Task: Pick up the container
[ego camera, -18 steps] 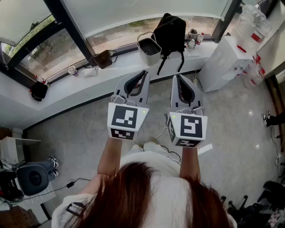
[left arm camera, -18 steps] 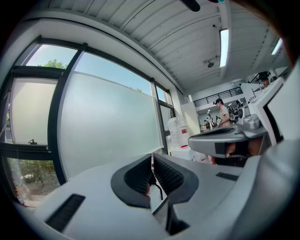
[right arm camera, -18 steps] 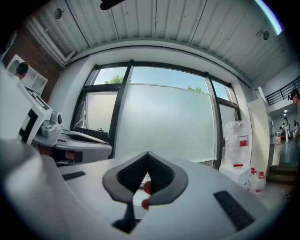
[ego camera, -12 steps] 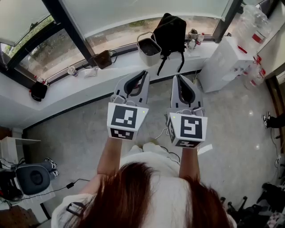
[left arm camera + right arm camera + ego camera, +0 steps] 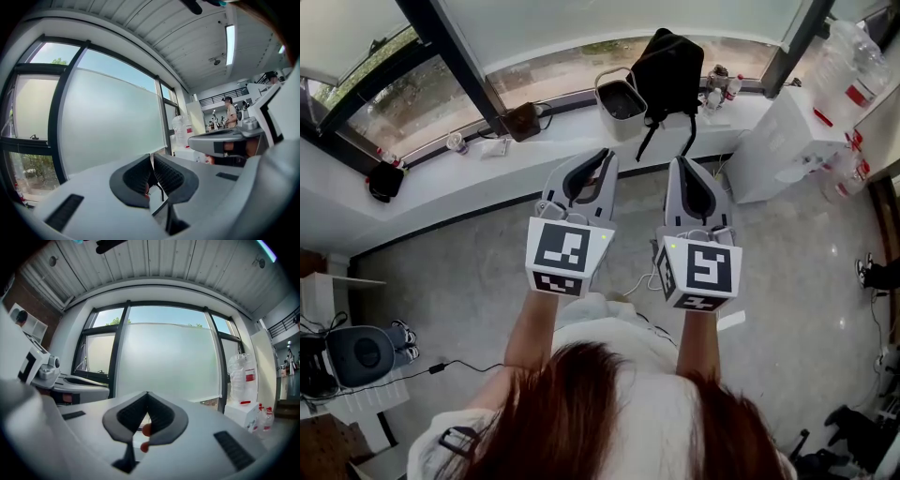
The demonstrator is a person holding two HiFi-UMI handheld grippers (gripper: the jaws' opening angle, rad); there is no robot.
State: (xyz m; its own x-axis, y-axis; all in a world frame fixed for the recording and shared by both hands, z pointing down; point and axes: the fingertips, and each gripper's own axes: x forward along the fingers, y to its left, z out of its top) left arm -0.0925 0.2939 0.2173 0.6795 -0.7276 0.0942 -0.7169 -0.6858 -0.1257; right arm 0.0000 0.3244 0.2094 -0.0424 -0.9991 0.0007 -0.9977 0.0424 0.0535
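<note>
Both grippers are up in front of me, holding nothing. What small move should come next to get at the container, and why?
Probably open the left gripper, which looks the nearer one. It and the right gripper are both shut, empty and level. The white container stands untouched on the window sill beyond their tips, beside a black backpack, so shut jaws could not take it.

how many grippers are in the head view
2. The left gripper is left of centre, the right gripper beside it on its right; both point toward the windowsill, jaws shut, nothing between them. None seems hidden.
</note>
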